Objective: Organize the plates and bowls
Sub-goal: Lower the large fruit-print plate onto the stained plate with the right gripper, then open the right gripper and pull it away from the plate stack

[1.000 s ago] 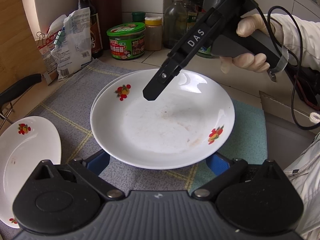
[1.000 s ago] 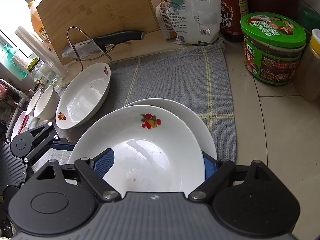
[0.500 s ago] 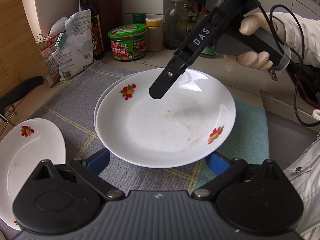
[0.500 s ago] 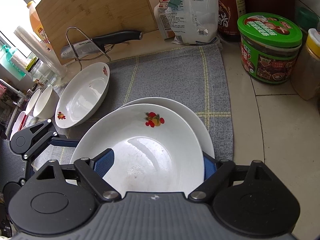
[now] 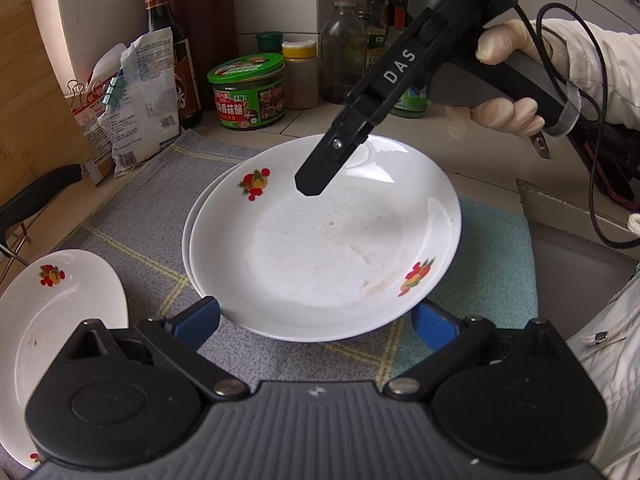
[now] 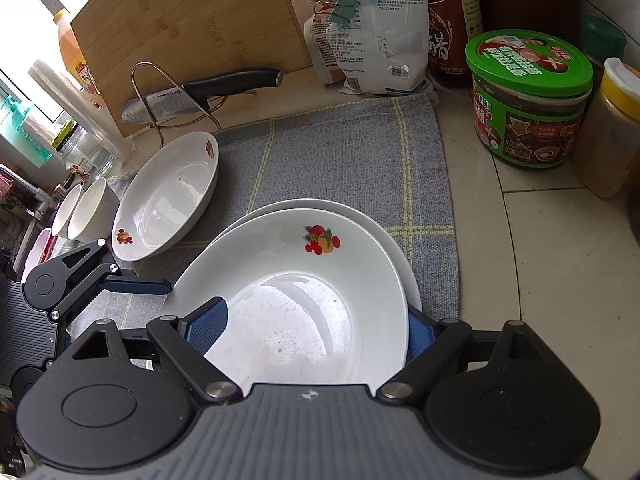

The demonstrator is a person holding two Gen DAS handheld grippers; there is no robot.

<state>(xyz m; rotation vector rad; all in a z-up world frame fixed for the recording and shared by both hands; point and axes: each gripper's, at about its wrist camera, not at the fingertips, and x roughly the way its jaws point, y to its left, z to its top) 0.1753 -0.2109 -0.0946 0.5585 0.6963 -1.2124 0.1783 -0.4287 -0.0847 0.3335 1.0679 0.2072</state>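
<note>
A white fruit-print plate [image 5: 320, 248] is stacked on a second white plate [image 5: 190, 236] on the grey mat [image 5: 152, 216]. My right gripper [image 6: 316, 330] has its blue pads either side of the top plate's [image 6: 296, 292] near rim, apparently gripping it; one of its fingers [image 5: 324, 168] hangs over the plate in the left wrist view. My left gripper [image 5: 316, 320] is open, its pads wide apart at the plate's near edge, and it also shows in the right wrist view [image 6: 96, 280]. A third plate [image 5: 52, 320] lies at the left, also seen in the right wrist view [image 6: 168, 196].
A green-lidded jar [image 5: 248, 92], bottles [image 5: 172, 44], a bag [image 5: 140, 100], a bamboo board [image 6: 188, 28] and a knife on a wire stand [image 6: 192, 96] line the back. Two white bowls [image 6: 88, 212] stand far left. A teal mat [image 5: 492, 272] lies at the right.
The held plate has come down and shifted right onto the lower plate. Both grippers followed it slightly.
</note>
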